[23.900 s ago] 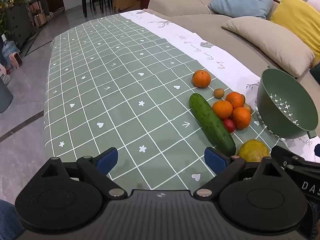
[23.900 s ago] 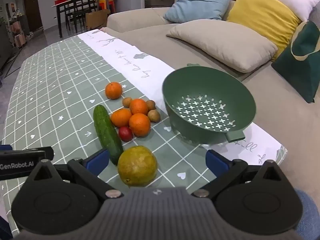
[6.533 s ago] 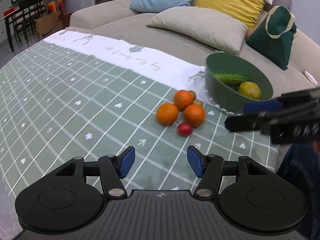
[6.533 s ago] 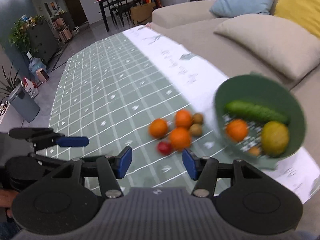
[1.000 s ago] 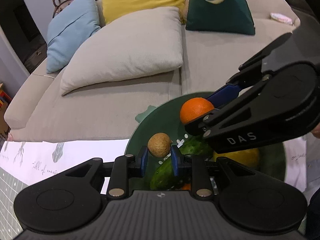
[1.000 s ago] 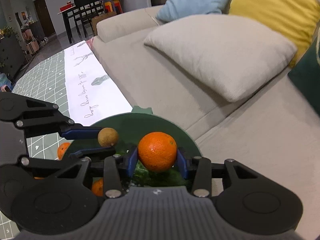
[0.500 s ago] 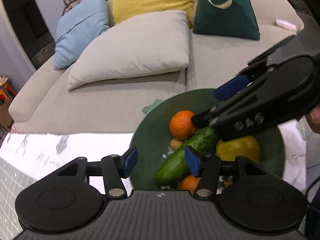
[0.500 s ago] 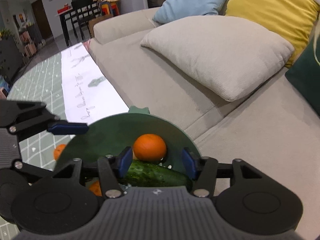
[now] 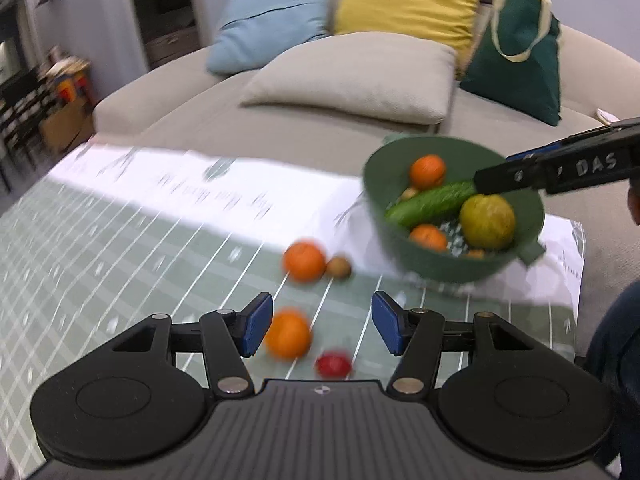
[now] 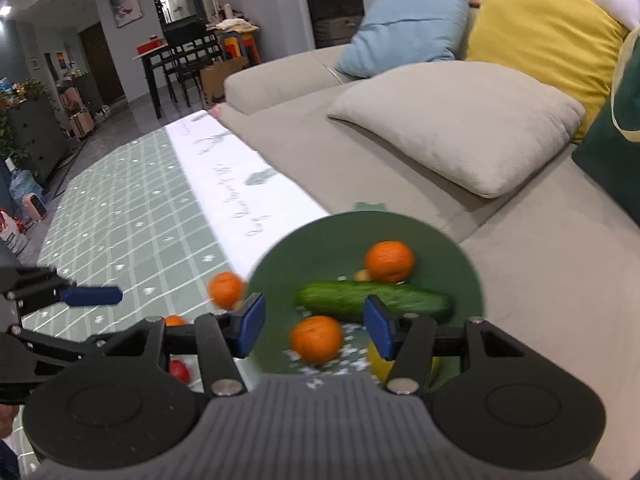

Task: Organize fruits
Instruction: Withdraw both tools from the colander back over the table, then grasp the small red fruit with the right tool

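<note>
A green colander [image 9: 384, 216] [image 10: 320, 240] stands at the table's right end and holds a cucumber [image 9: 430, 204] [image 10: 372, 300], two oranges [image 9: 427, 170] [image 10: 389, 262], a yellow-green citrus [image 9: 487, 222] and a small brown fruit. On the table lie two oranges [image 9: 304, 261], [image 9: 287, 334], a brown kiwi [image 9: 339, 267] and a small red fruit [image 9: 333, 365]. My left gripper [image 9: 322, 322] is open and empty above the near orange and red fruit. My right gripper [image 10: 314, 322] is open and empty above the colander.
The table has a green checked cloth [image 9: 100, 248] with a white runner [image 9: 224, 192]. A beige sofa [image 10: 400, 160] with grey, blue and yellow cushions and a dark green bag [image 9: 516, 56] runs along the far edge. A dining table and chairs [image 10: 184, 60] stand far back.
Both grippers let go of their fruit, the kiwi and the orange, into the colander and opened. The left gripper has pulled back left over the table; the right has risen a little.
</note>
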Tool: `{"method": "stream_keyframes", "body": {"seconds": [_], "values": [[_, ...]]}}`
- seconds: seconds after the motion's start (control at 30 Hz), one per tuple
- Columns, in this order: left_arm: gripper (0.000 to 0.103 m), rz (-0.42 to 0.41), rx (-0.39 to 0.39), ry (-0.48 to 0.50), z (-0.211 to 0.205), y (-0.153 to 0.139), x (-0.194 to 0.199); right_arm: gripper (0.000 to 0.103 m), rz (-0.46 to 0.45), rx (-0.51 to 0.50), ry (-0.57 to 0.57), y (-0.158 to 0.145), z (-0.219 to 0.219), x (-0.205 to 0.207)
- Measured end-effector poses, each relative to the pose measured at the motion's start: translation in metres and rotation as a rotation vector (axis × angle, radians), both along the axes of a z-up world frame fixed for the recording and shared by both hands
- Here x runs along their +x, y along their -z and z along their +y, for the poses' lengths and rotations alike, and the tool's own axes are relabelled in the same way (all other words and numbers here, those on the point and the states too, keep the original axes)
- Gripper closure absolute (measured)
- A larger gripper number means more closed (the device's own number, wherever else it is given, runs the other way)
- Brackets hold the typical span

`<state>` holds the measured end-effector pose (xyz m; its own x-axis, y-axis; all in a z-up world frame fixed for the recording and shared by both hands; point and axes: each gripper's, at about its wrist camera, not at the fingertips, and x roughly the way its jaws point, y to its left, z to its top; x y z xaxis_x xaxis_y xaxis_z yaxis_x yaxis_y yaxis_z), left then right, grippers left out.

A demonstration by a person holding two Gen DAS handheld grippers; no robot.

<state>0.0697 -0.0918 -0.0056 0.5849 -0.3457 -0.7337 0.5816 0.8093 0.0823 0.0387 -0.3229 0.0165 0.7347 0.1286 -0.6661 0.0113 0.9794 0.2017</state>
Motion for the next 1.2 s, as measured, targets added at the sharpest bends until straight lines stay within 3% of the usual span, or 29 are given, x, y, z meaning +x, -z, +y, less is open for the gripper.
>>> {"method": "stream_keyframes", "body": {"seconds": [0.23, 0.53, 1.07, 1.2], "values": [[0.036, 0.042, -0.025, -0.082, 0.054, 0.007, -0.025, 0.051, 0.004, 0.019, -0.034, -0.002, 0.047, -0.026], [0.035, 0.056, -0.048, -0.141, 0.093, 0.011, -0.04, 0.051, 0.061, -0.038, -0.123, 0.027, 0.097, -0.037], [0.035, 0.093, -0.03, -0.155, 0.097, 0.027, -0.016, 0.051, 0.053, -0.152, -0.314, 0.081, 0.145, 0.006], [0.035, 0.105, -0.022, -0.149, 0.093, 0.033, -0.011, 0.057, 0.071, -0.168, -0.33, 0.091, 0.153, 0.021]]}}
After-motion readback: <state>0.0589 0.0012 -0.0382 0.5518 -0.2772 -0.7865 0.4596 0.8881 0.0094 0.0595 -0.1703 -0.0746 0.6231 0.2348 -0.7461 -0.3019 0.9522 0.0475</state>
